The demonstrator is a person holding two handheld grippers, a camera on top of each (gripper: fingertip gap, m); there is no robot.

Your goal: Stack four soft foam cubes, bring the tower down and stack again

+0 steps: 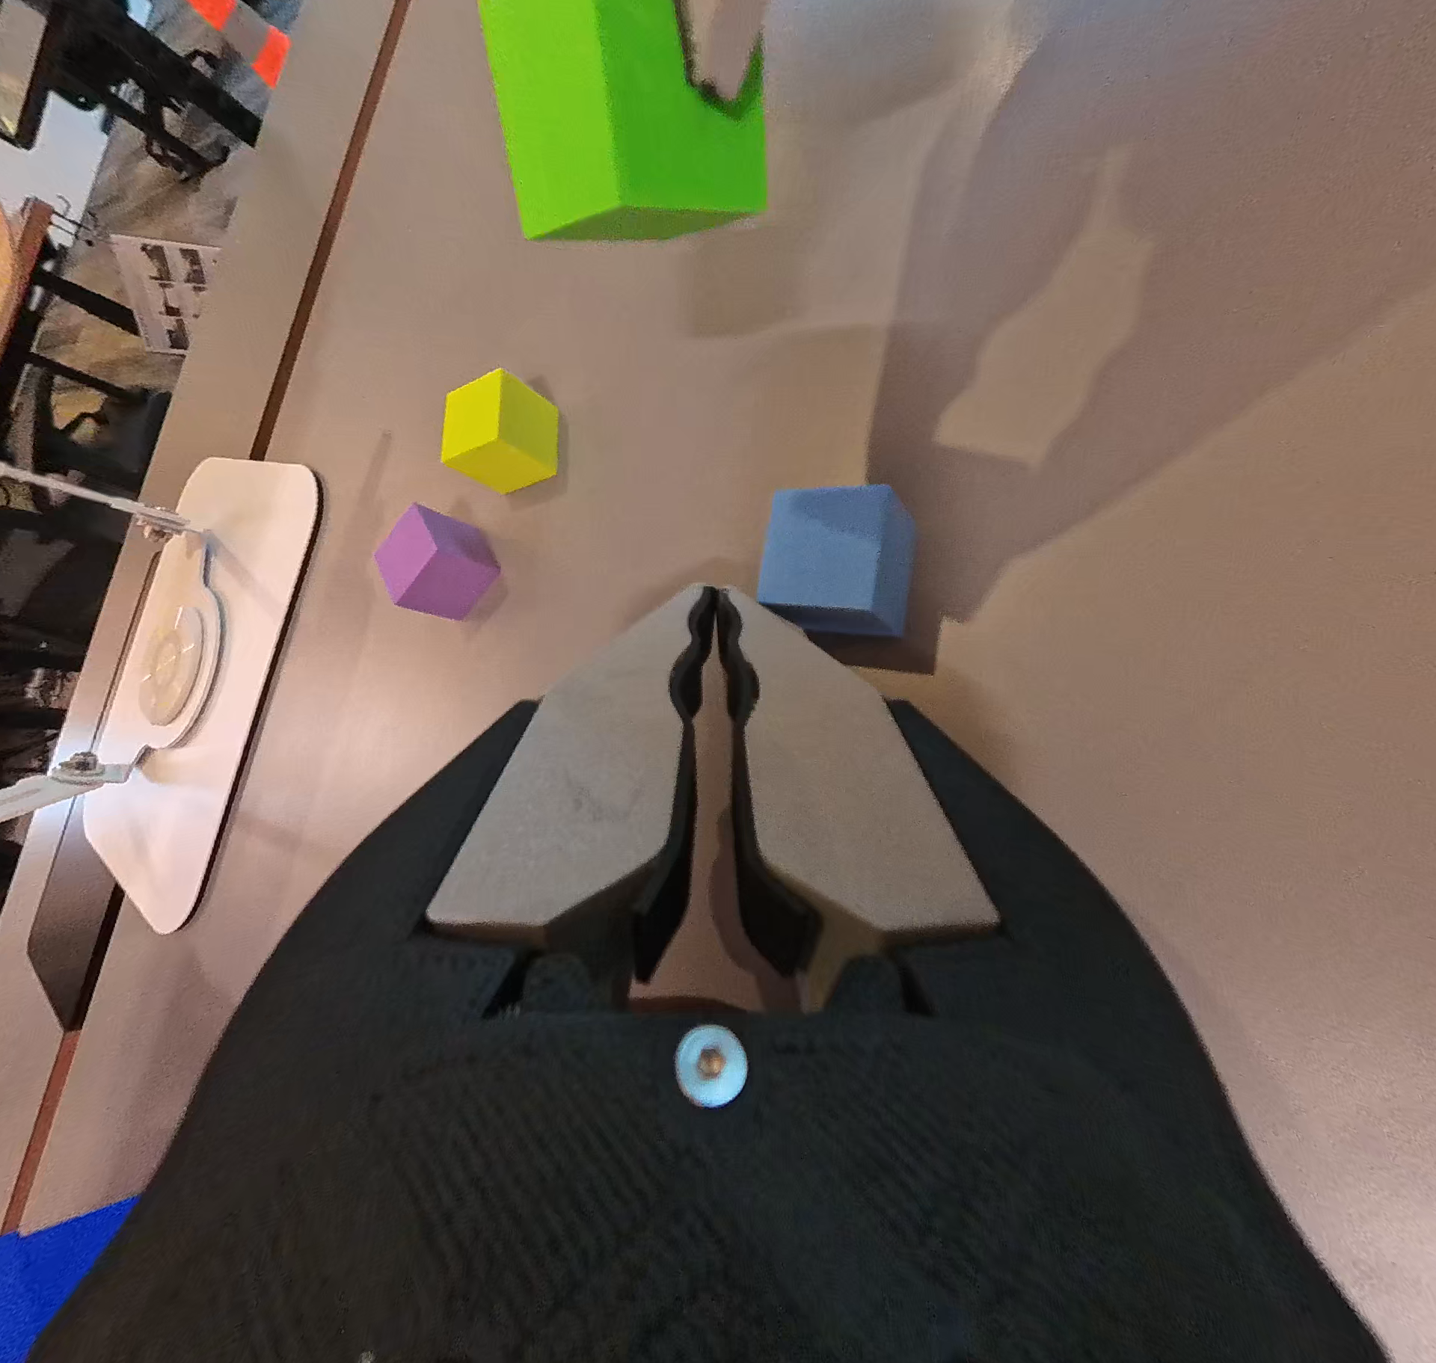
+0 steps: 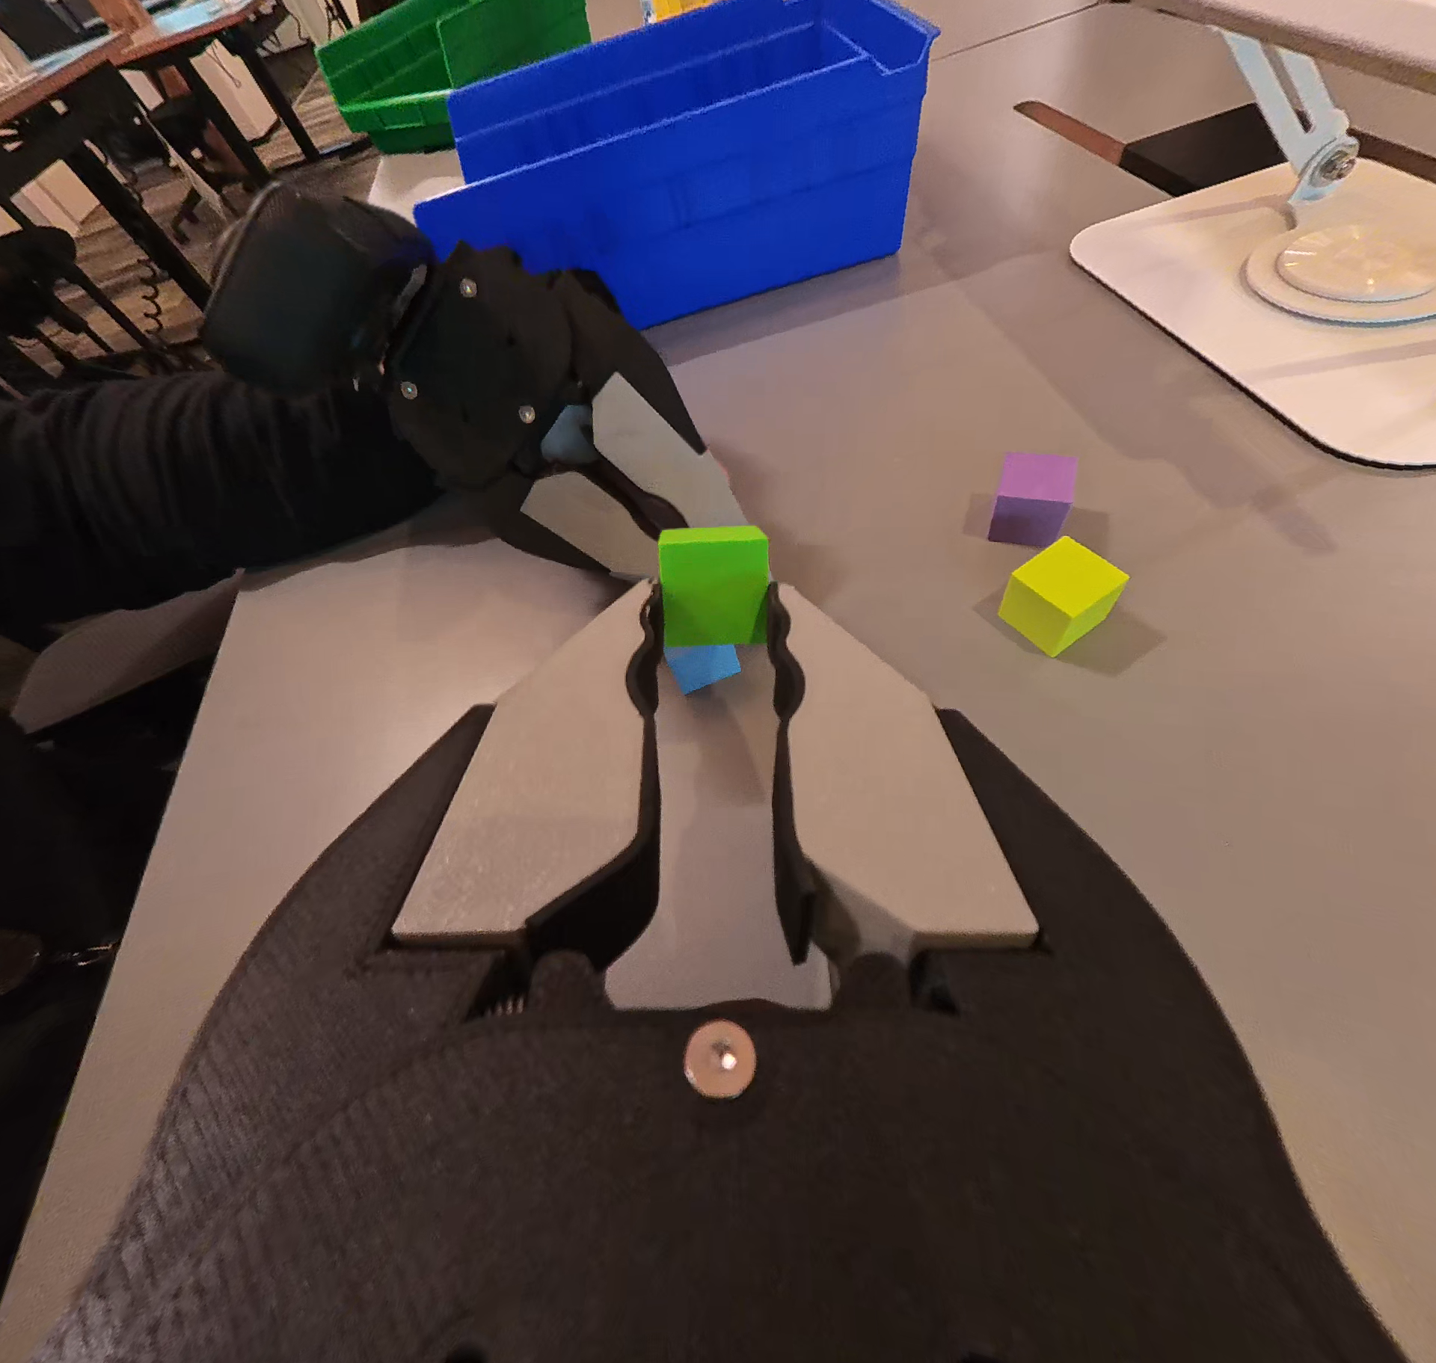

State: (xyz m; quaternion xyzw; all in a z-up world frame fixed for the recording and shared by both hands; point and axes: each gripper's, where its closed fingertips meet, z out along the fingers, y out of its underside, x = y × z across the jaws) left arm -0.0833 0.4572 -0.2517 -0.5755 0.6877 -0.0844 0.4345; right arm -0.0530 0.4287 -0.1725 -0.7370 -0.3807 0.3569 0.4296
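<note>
Green foam filled the right gripper point(image 2: 713, 611): its two grey fingers were clamped on the sides of the green cube point(image 2: 711, 588), which was held up off the grey table point(image 2: 894, 425). Directly below it, seen between the fingers, sat the blue cube point(image 2: 703, 669). Just beyond, the left gripper point(image 1: 711, 595) lay low near the table with its jaws pressed together and nothing between them, its tips just beside the blue cube. Farther right, the yellow cube point(image 2: 1061, 595) and the purple cube point(image 2: 1033, 498) rested on the table close together, well apart from the other pair. Behind them stood a white stand base point(image 2: 1212, 331). At the back were a blue bin point(image 2: 684, 153) and a green bin point(image 2: 458, 44); a printed carton stood beyond them, its lettering too blurred to make out.
</note>
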